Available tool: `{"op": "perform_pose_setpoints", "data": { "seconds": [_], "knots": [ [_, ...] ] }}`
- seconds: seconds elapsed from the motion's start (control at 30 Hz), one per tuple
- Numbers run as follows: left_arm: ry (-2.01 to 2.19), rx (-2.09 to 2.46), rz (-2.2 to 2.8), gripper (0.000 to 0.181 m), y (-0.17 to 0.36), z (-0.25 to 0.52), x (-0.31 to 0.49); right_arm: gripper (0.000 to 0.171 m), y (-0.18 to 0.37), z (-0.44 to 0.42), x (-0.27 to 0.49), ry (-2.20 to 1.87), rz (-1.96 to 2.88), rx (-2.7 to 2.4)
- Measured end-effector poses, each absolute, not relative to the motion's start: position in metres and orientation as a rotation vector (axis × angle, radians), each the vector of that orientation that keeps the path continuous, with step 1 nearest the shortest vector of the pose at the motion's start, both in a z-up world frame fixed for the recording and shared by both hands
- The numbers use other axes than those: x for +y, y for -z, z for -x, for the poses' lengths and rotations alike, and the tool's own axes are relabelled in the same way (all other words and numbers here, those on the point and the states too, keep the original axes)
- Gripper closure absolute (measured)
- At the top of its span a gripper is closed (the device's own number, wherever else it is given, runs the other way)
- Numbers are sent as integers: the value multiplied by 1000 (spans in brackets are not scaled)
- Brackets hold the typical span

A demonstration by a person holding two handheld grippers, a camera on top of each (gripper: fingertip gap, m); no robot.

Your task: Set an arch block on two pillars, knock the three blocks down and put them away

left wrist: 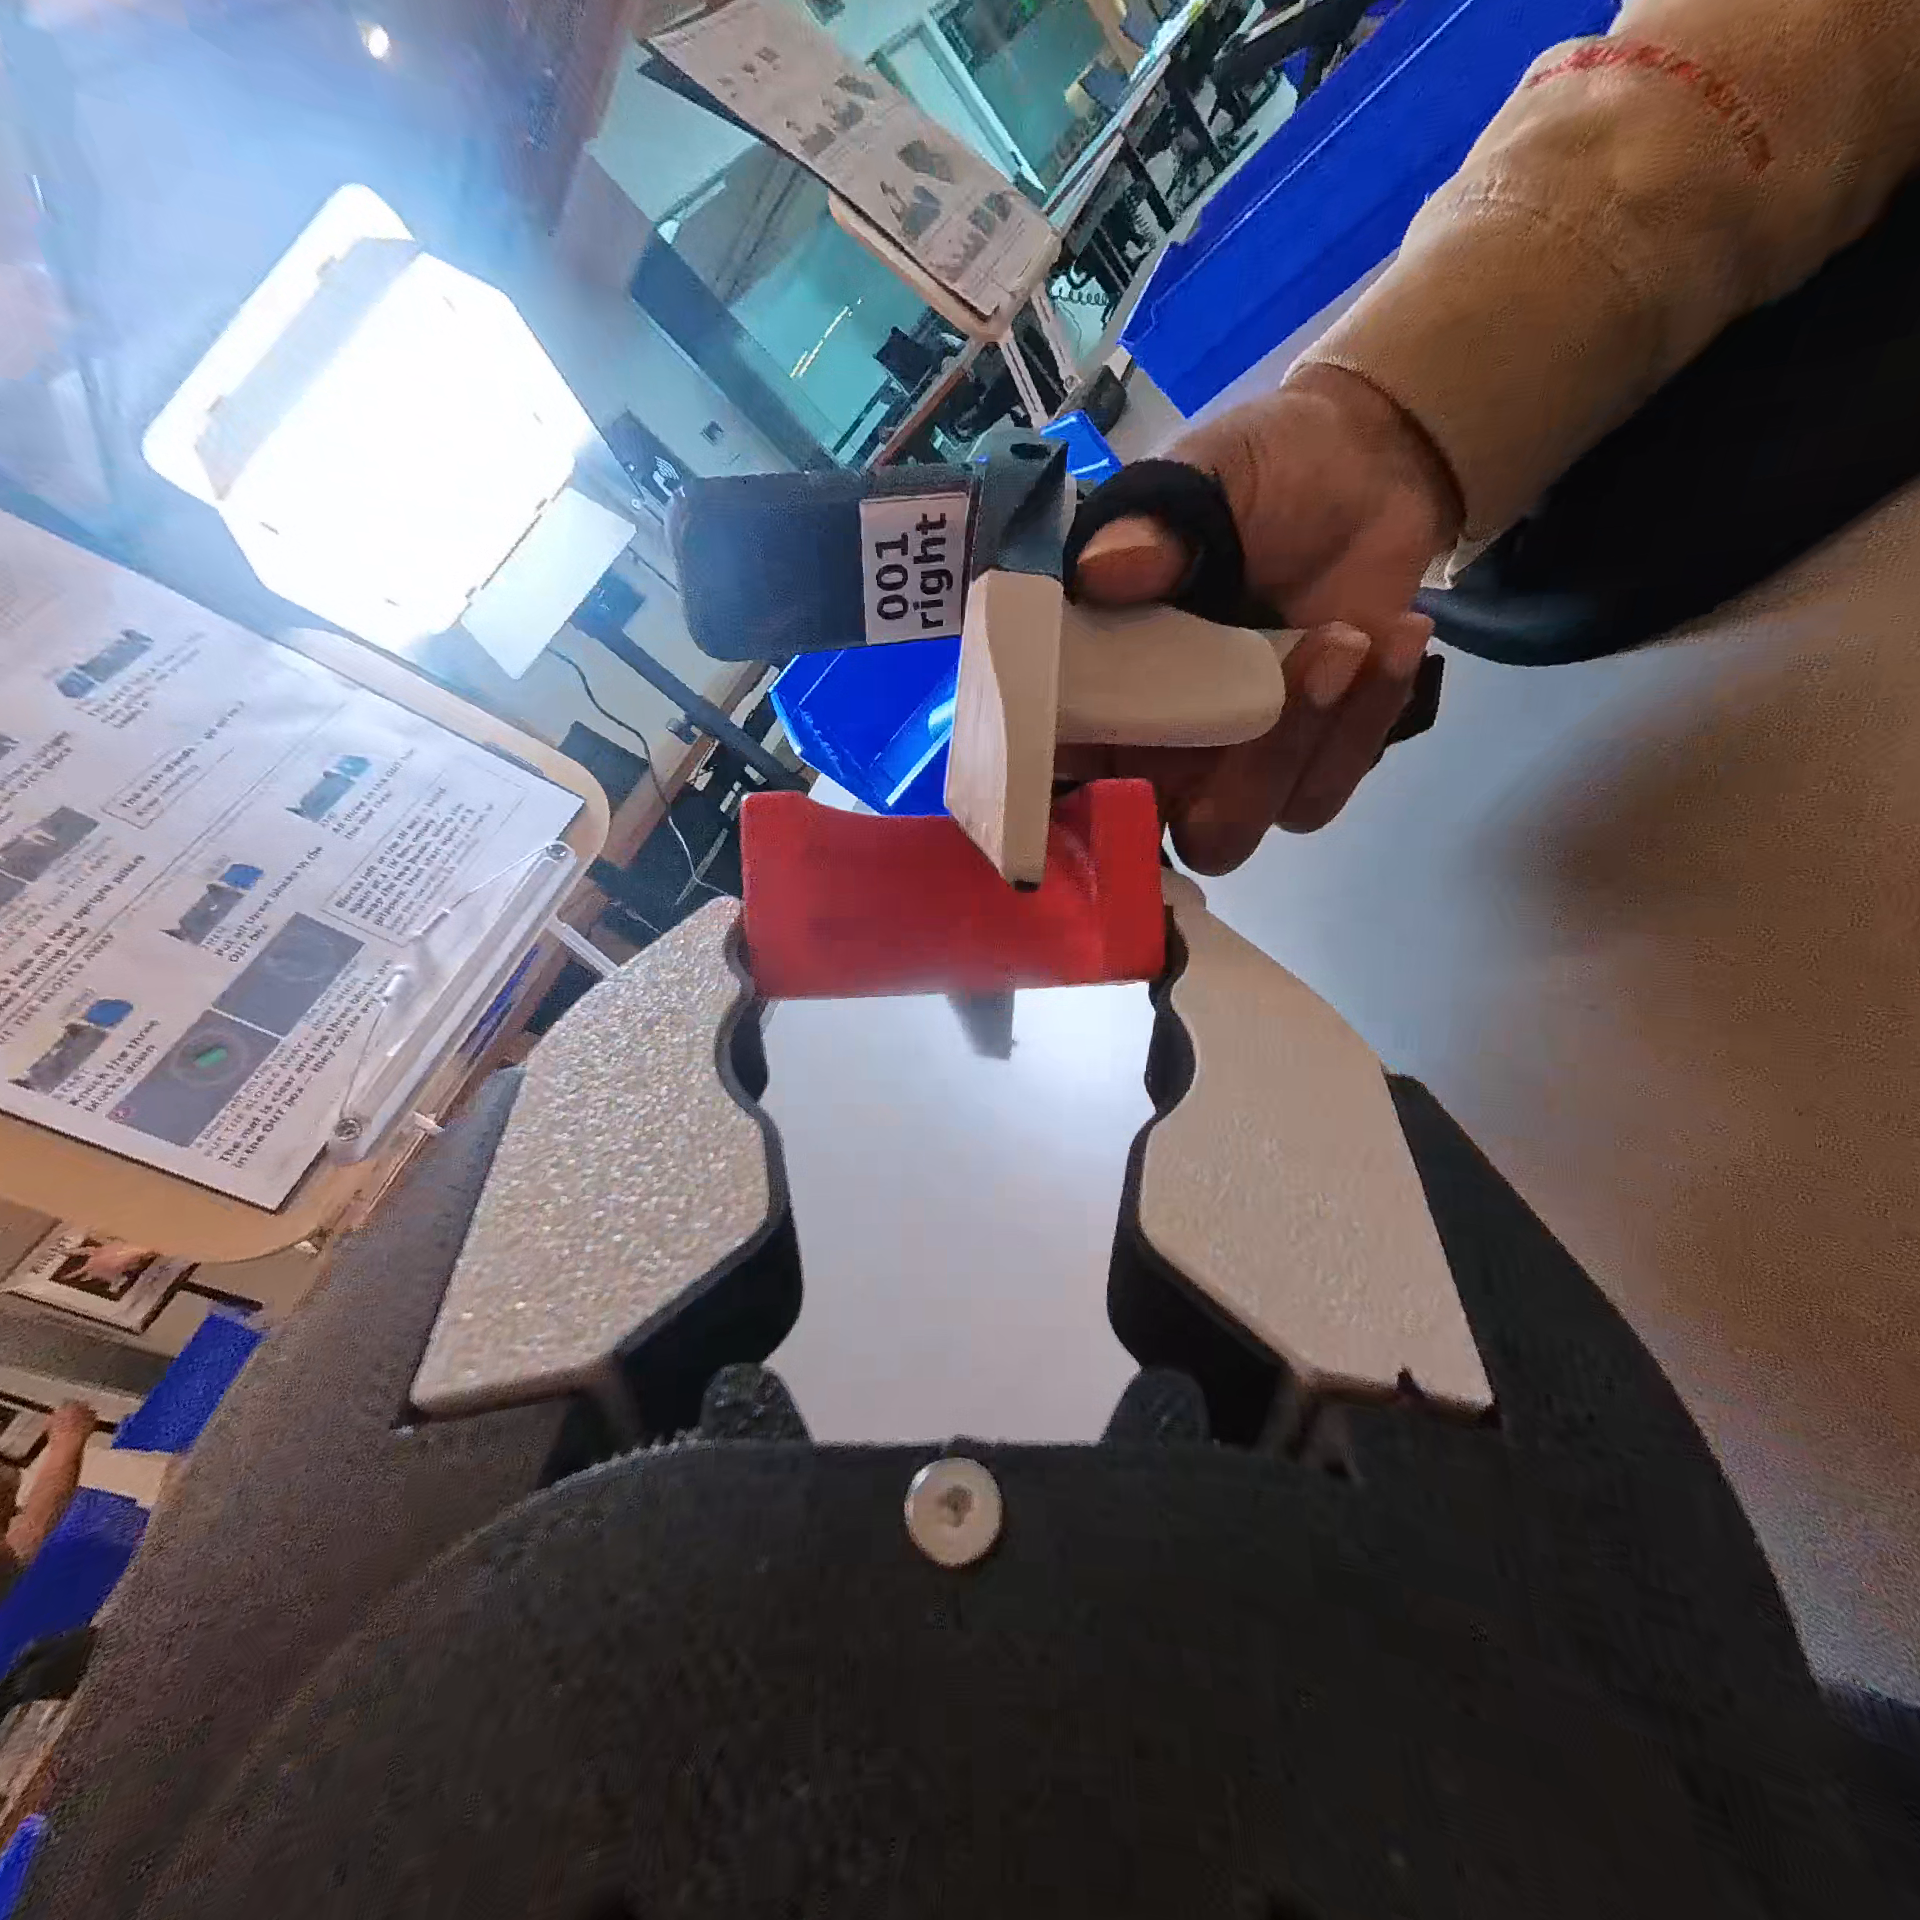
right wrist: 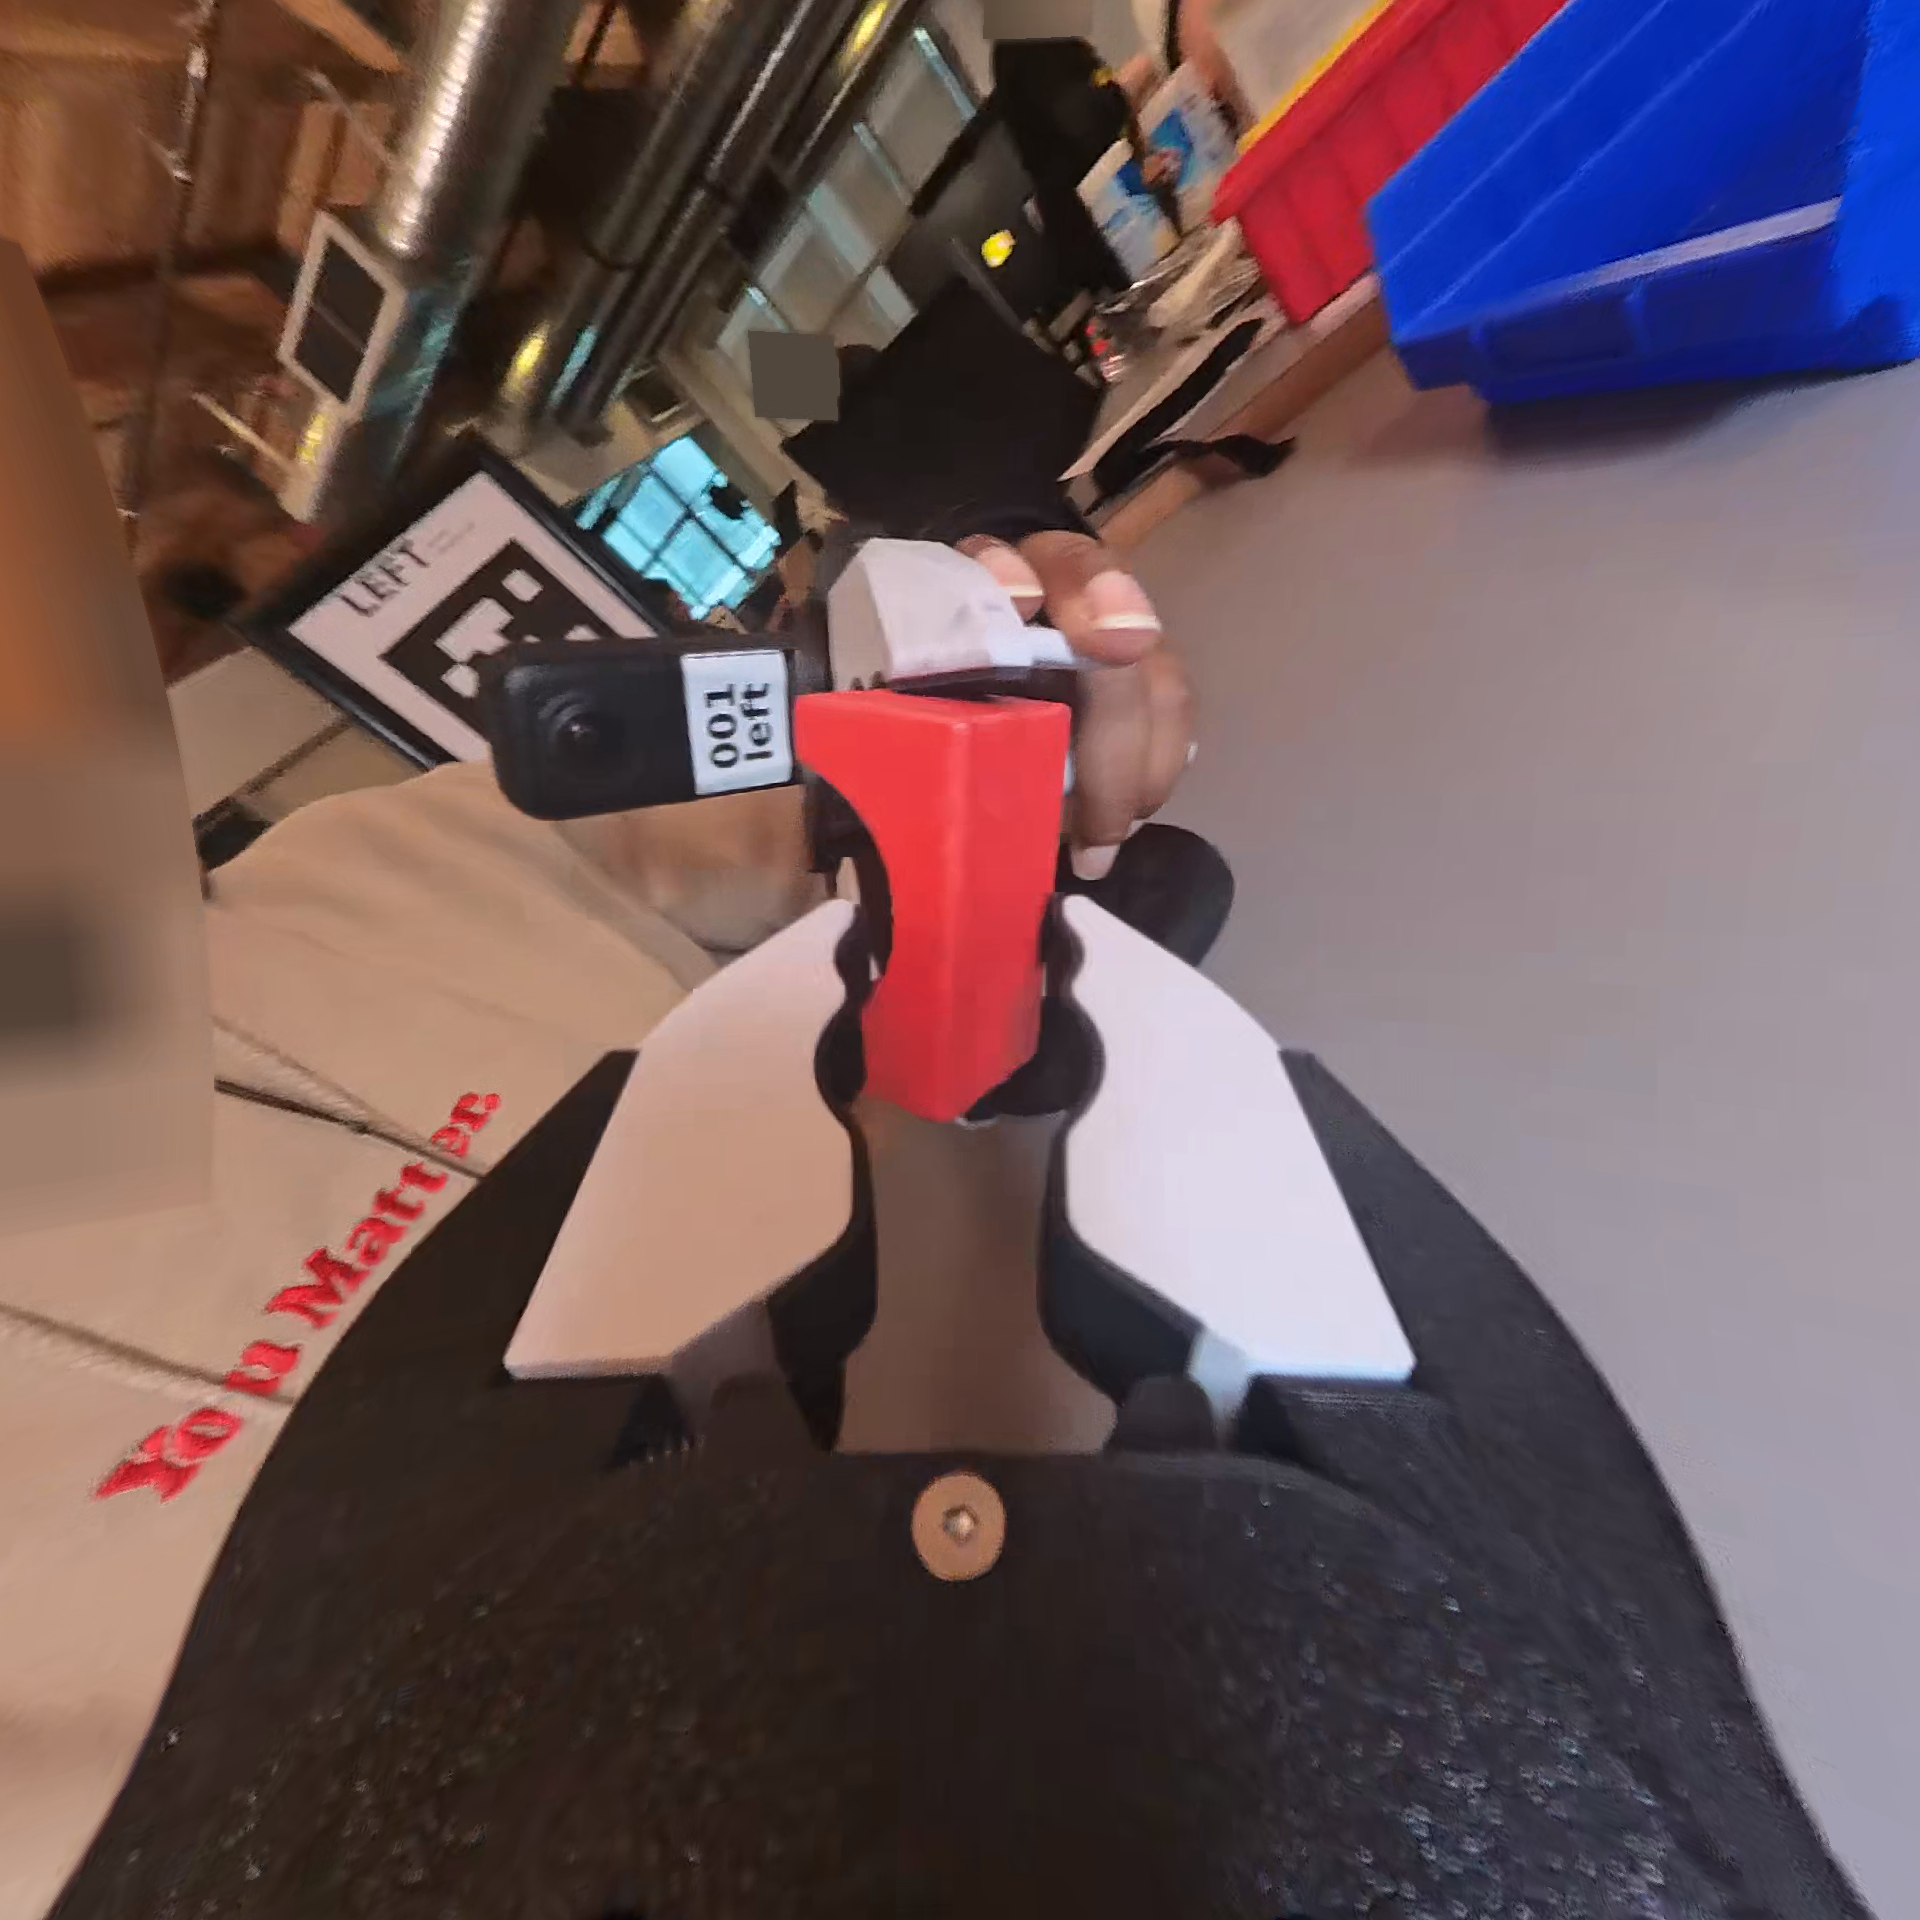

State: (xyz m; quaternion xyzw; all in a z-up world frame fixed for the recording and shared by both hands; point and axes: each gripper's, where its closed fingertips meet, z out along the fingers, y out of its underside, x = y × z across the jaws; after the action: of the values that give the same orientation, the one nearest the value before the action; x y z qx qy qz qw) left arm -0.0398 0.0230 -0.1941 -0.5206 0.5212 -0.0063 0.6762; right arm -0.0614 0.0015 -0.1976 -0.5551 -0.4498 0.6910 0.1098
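Observation:
A red arch block (left wrist: pixel 883 914) is held in the air over the grey table (left wrist: pixel 1610 1039). My left gripper (left wrist: pixel 954 935) is shut on its two ends. My right gripper (right wrist: pixel 961 935) is shut on the same block (right wrist: pixel 966 883) across its narrow sides. In the left wrist view one white finger (left wrist: pixel 1003 748) of the right gripper lies over the block, with a hand (left wrist: pixel 1299 582) behind it. In the right wrist view the left gripper's body (right wrist: pixel 935 623) shows behind the block, its fingertips hidden. No pillar blocks are in view.
A blue bin (right wrist: pixel 1662 229) and a red bin (right wrist: pixel 1340 187) stand at the table's far right. Another blue bin (left wrist: pixel 862 717) sits behind the block. An instruction sheet on a stand (left wrist: pixel 208 883) is at the left. A framed marker board (right wrist: pixel 468 623) stands beyond.

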Motion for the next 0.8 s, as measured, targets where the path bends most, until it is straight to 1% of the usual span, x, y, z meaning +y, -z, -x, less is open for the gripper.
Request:
{"op": "perform_pose_setpoints", "data": {
  "seconds": [0.03, 0.07, 0.1, 0.2, 0.23, 0.3, 0.4, 0.47, 0.5, 0.53, 0.57, 0.6, 0.7, 0.8],
  "knots": [
    [8, 1174, 1163, 109, 195, 40, 23, 140, 198, 62, 1, -2000, 1617, -1338],
    [7, 1171, 1163, 108, 195, 41, 23, 145, 199, 63, 4, -1942, 1608, -1361],
    [12, 1158, 1180, 109, 196, 43, 26, 157, 200, 62, 11, -1862, 1605, -1372],
    [62, 1088, 1273, 110, 199, 56, 38, 158, 193, 46, 56, -1624, 1652, -1290],
    [97, 1050, 1308, 110, 198, 62, 42, 158, 190, 35, 79, -1490, 1678, -1253],
    [173, 970, 1362, 117, 195, 74, 49, 158, 186, 0, 138, -1123, 1762, -1160],
    [273, 883, 1405, 126, 193, 86, 59, 158, 185, -87, 231, -455, 1903, -978],
    [314, 851, 1441, 132, 198, 92, 65, 157, 184, -155, 276, -34, 1969, -840],
    [340, 839, 1457, 133, 201, 93, 67, 151, 187, -185, 289, 116, 2010, -771],
    [360, 826, 1468, 134, 203, 94, 70, 139, 186, -205, 298, 208, 2012, -706],
    [374, 818, 1477, 136, 204, 94, 71, 131, 183, -217, 303, 239, 1985, -661],
    [380, 810, 1485, 136, 206, 95, 71, 128, 181, -223, 305, 235, 1958, -632],
    [377, 808, 1495, 136, 208, 96, 72, 125, 174, -225, 299, 171, 1879, -606],
    [365, 809, 1502, 137, 209, 96, 72, 117, 168, -225, 290, 127, 1824, -602]
  ]
}}
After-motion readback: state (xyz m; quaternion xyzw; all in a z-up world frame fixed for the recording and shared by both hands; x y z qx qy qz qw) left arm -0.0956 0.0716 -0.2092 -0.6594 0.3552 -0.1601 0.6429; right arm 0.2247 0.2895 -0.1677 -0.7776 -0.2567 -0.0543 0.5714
